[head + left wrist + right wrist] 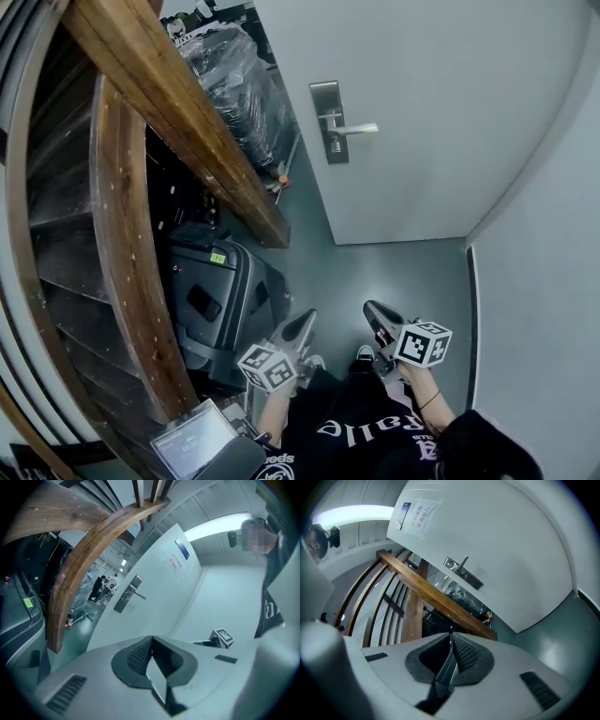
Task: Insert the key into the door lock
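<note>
at twelve o'clock in the head view, well apart from both tongs, the door lock (pixel 335 145) sits in the lower part of a steel plate (pixel 327 103) on the pale door (pixel 431 103). the plate's long axis runs twelve to six, and its lever handle (pixel 358 127) points to three o'clock. the left tongs (pixel 303 325) and right tongs (pixel 376 313) hang low near six o'clock, side by side, tips aimed toward twelve, at the door. each pair is clenched, ribbed pads pressed together in its own view. whether a key is pinched in either is too small to tell. in the right gripper view the plate lies at twelve o'clock from the tips. a red-lettered paper notice (pixel 424 513) and a blue-and-white card (pixel 404 515) are stuck high on the door, both too blurred to read. a wooden beam (pixel 178 122) slants past at nine o'clock of the lock.
</note>
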Demonstrator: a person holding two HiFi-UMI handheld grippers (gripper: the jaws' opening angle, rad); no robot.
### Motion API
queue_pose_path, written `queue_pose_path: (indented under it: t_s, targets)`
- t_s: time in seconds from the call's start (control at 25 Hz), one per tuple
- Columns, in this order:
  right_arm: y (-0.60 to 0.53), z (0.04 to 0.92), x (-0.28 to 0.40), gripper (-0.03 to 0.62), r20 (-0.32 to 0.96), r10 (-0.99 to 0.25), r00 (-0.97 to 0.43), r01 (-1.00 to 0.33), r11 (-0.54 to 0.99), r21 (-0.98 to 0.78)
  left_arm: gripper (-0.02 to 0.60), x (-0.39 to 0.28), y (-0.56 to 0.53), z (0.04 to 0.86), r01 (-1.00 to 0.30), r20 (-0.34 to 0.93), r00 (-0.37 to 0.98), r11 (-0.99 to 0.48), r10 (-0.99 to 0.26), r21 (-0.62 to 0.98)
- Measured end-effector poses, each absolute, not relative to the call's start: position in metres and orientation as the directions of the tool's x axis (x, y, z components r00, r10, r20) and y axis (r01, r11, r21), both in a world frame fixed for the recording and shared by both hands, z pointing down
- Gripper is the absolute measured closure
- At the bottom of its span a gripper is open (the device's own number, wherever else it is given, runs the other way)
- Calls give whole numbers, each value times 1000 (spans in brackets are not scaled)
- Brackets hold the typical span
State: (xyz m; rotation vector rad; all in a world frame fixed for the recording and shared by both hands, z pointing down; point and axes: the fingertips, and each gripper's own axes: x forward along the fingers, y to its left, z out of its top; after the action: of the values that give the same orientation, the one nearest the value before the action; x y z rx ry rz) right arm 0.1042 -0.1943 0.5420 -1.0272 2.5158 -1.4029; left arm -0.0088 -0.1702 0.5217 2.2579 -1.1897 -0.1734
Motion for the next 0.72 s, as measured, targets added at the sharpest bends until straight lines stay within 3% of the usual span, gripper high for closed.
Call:
queue_pose_path:
  t_s: [0.28, 0.72]
  targets:
    - [-158, 538, 81, 560, 238, -628, -741, -540, 347, -767, 577, -47, -132, 506, -709, 96, 613, -493, -784, 505]
    - [-52, 531, -16, 560, 203, -693, -691, -550, 323, -770, 577, -142, -3, 531, -676, 127, 653, -500, -746, 541]
